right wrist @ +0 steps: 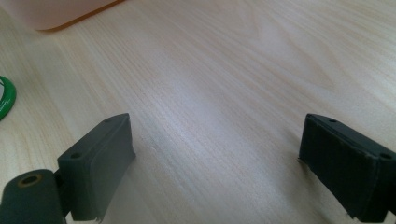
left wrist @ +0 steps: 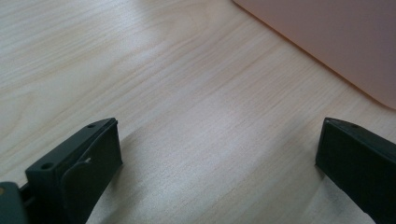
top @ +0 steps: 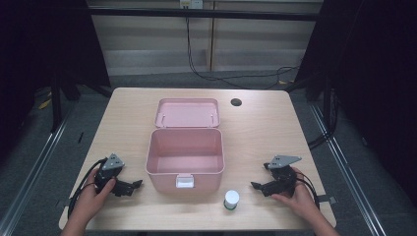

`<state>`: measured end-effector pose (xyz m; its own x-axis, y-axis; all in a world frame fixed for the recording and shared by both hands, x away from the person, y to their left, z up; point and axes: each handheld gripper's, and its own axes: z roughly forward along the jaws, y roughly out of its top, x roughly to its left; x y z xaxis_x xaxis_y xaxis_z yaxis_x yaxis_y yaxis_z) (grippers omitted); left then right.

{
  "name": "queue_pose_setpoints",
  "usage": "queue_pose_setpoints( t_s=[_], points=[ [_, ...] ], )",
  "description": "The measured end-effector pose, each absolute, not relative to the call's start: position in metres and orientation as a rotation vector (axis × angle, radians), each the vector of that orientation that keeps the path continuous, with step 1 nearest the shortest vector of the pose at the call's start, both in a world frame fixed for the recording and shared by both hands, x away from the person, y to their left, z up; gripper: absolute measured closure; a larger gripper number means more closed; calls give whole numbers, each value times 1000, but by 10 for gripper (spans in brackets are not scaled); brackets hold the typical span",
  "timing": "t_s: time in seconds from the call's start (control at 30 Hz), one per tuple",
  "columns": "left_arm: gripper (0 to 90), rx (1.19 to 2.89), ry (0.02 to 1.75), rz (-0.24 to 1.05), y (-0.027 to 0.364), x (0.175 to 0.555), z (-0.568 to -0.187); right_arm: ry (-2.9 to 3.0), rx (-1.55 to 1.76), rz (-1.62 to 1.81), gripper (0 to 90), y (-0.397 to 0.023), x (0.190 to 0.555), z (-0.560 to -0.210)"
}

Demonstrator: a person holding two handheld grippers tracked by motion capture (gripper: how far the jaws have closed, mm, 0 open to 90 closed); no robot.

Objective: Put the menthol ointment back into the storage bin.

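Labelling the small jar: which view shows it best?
High view: the whole white-capped jar stands upright in front of the open pink box. The right gripper view catches just a green sliver of it at the left edge; the left gripper view adds nothing.

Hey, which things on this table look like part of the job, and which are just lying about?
Likely part of the job:
pink box, open and empty
small white jar, green at its base
left hand-held gripper, open
right hand-held gripper, open

Just there:
cable hole in the table
black cables on the floor
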<state>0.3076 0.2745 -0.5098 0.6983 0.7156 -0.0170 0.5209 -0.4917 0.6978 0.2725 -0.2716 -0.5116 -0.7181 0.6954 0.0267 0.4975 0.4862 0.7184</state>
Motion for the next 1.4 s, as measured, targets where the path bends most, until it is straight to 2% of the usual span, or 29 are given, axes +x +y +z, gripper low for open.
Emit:
queue_pose_setpoints(
  t_s=[0.37,0.43,0.53,0.7,0.9,1.17,1.4],
  points=[
    [0,2208,940,360,274,308,-510,2543,998,996,94,-273,270,-506],
    [0,2209,941,359,275,307,-510,2596,997,930,135,-271,270,-500],
    [0,2208,946,363,275,306,-510,2682,960,847,145,-265,271,-494],
    [0,2209,949,363,275,305,-509,2846,857,670,254,-248,267,-482],
    [0,2211,946,368,275,306,-509,2965,786,471,268,-229,258,-463],
    [0,2209,946,355,275,306,-510,3035,685,478,287,-211,250,-441],
    [0,2204,944,362,274,308,-510,3094,601,426,306,-196,250,-438]
  ],
)
